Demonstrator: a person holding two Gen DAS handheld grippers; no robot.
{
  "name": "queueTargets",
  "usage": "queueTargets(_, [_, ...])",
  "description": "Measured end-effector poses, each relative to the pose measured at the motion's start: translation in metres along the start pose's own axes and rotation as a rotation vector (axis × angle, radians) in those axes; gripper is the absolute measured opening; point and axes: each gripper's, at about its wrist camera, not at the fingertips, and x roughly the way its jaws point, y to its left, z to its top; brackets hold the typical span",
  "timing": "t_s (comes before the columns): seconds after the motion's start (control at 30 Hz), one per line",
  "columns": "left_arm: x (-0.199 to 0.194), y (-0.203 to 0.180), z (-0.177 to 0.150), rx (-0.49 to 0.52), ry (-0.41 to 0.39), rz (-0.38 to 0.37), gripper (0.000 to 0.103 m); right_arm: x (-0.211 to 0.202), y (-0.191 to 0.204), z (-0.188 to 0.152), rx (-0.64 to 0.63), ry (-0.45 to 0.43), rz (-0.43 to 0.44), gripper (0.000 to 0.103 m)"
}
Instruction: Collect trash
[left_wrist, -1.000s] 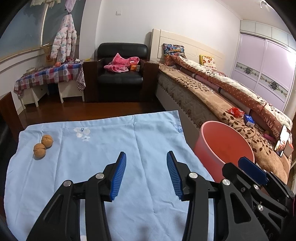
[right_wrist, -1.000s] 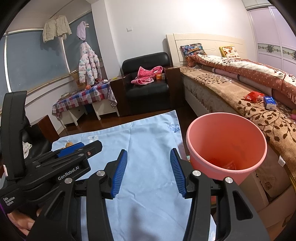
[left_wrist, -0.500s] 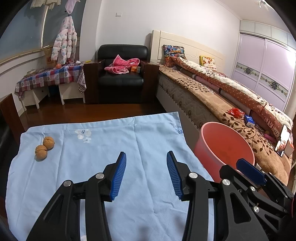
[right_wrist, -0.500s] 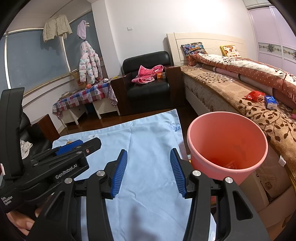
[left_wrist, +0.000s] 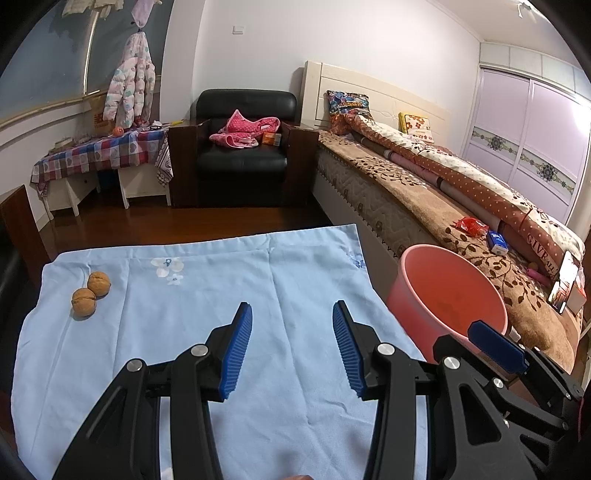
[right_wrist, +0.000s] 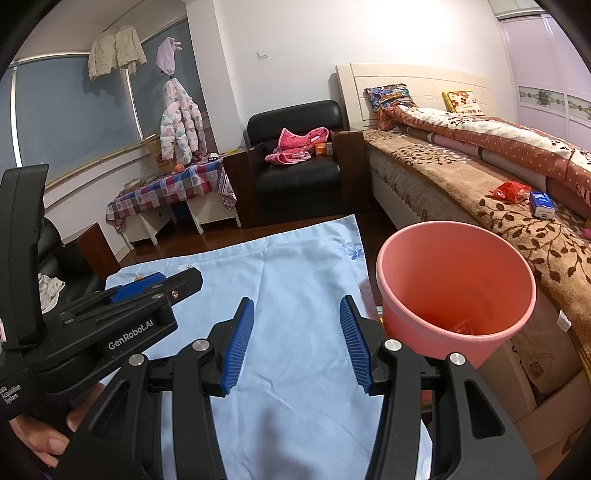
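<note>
Both my grippers gape empty; the two walnuts (left_wrist: 91, 293) lie far left, nearer my left gripper (left_wrist: 292, 347) than my right gripper (right_wrist: 297, 341).

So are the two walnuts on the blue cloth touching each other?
Touching. In the left wrist view the two walnuts sit side by side on the blue cloth, their shells meeting with no cloth visible between them. Both grippers are well clear of them.

I see a soft, smooth blue cloth (left_wrist: 207, 295) on the table. The pink bucket (right_wrist: 456, 291) looks like smooth plastic. Two brown nuts (left_wrist: 90, 291) have rough, bumpy shells. The black chair (left_wrist: 243, 147) far off is shiny leather. The floor (left_wrist: 184, 225) is glossy wood.
</note>
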Motion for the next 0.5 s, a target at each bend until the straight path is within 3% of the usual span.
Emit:
queueTargets(0.4, [-0.0066,-0.0011,0.0017,0.004,-0.012,0.005,0.045,-0.0029,0.0065,-0.0026,-0.01,0.004,0.001,0.05])
queueTargets(0.5, [-0.0071,-0.0011,0.0015,0.005,-0.013,0.005,0.045,-0.004,0.0081,-0.0031,-0.009,-0.001,0.002,0.056])
